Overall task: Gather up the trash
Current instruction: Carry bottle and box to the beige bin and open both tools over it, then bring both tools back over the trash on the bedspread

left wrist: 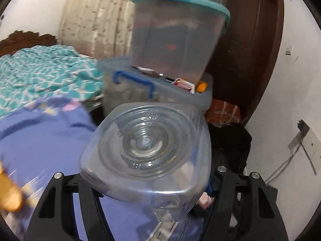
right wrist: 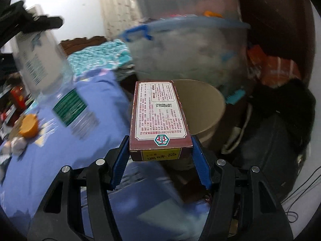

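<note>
My left gripper [left wrist: 144, 184] is shut on a clear plastic bottle [left wrist: 148, 144], whose ringed base faces the camera. The right wrist view shows that same bottle [right wrist: 50, 70] from the side at the left, with a green label. My right gripper [right wrist: 160, 146] is shut on a brown carton box [right wrist: 158, 118] with a white printed panel; the blue pads [right wrist: 120, 160] press on both its sides. Just behind the box stands an open beige bin [right wrist: 202, 108], with its floor hidden.
Clear storage boxes [left wrist: 180, 30] are stacked beside a dark wooden door [left wrist: 250, 50]. A blue cloth [left wrist: 40, 136] covers the surface at left and bears an orange lid [right wrist: 29, 125]. A bed [left wrist: 40, 70] lies behind. A black bag [right wrist: 280, 120] and cables [left wrist: 305, 152] sit at right.
</note>
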Available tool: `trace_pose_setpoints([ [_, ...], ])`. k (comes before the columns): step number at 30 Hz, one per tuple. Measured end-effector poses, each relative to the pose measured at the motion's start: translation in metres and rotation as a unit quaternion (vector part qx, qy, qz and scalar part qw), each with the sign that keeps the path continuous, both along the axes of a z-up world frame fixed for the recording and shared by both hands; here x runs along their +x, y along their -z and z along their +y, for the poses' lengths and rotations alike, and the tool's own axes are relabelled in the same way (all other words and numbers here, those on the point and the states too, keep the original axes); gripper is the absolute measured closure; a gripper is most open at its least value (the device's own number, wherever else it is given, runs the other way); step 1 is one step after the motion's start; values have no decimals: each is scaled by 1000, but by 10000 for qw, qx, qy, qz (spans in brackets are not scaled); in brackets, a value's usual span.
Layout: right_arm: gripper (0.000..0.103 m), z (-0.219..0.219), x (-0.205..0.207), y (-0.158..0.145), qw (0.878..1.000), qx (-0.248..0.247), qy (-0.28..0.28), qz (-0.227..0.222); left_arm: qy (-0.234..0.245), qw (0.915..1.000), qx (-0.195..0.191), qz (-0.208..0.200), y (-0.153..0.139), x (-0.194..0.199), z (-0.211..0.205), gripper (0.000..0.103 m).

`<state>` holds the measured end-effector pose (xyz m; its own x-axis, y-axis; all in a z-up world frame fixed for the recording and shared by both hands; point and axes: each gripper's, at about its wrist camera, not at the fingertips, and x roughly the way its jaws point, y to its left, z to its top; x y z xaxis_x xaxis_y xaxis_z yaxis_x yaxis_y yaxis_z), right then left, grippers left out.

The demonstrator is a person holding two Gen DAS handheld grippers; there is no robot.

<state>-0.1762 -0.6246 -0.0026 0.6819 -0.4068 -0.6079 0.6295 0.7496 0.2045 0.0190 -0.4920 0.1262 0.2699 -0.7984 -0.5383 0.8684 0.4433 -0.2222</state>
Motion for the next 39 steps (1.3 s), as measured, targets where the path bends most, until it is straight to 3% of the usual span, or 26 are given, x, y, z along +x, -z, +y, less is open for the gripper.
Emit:
trace_pose_setpoints([
  [5, 39, -27, 13, 8, 9997, 153, 63, 185, 117, 9998, 129, 96, 28, 6, -74, 39],
  [6, 36, -32, 16, 10, 9996, 204, 50, 190, 113, 9997, 202, 94, 35, 6, -84, 39],
  [8, 19, -32, 16, 10, 9996, 233, 122, 108, 92, 9985, 540, 95, 54, 7, -102, 23],
  [13, 18, -23, 13, 8, 9997, 182, 134, -102, -43, 9969, 763, 159, 64, 15, -81, 14],
  [19, 20, 5, 20, -7, 9981, 296, -126, -522, -267, 9977, 611, 120, 39, 17, 1, 14],
  [23, 34, 42, 40, -18, 9944, 411, -666, -707, -428, 9960, 788, -40, 37, 6, 76, 14],
  [28, 46, 100, 73, -23, 9861, 405, -1504, -584, -789, 9914, 1034, -118, 47, -5, 175, 14],
  [31, 47, 138, 93, -26, 9787, 320, -1973, -475, -1243, 9865, 1065, -115, 50, -6, 243, 14],
  [36, 46, 193, 126, -26, 9619, 492, -2673, -290, -2353, 9668, 983, 156, 49, 11, 351, 14],
  [39, 46, 228, 145, -25, 9489, 648, -3084, -156, -3128, 9447, 941, 301, 49, 31, 408, 14],
])
